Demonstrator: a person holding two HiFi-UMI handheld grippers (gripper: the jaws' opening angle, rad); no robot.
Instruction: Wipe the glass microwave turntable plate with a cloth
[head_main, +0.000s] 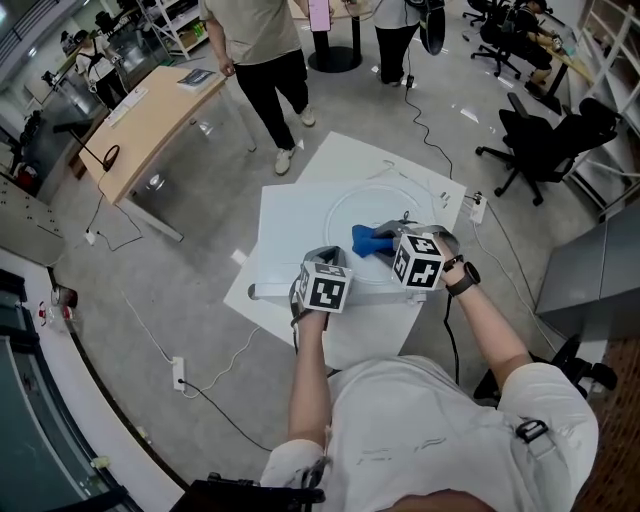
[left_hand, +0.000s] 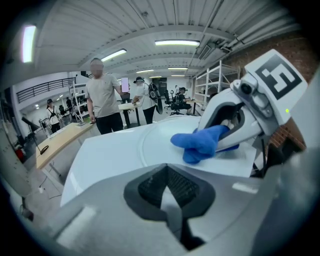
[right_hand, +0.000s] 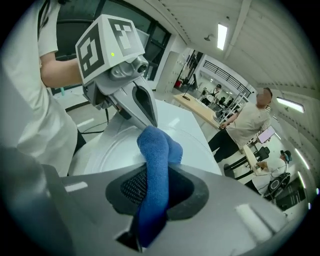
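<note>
The clear glass turntable plate (head_main: 352, 193) lies flat on a white board (head_main: 285, 225) that covers a small table. My right gripper (head_main: 382, 241) is shut on a blue cloth (head_main: 366, 241). The cloth (right_hand: 155, 150) bulges out past the jaws and rests on the plate (right_hand: 107, 150) near its front. In the left gripper view the cloth (left_hand: 200, 145) hangs from the right gripper (left_hand: 226, 134) onto the glass (left_hand: 160, 137). My left gripper (head_main: 326, 262) is at the plate's near left rim, its jaws (left_hand: 169, 192) shut with a pale sliver of that rim between the pads.
Two people (head_main: 262, 60) stand beyond the table. A wooden desk (head_main: 150, 120) is at the far left and office chairs (head_main: 545, 140) are at the right. A power strip (head_main: 478, 207) and cables lie on the floor by the table.
</note>
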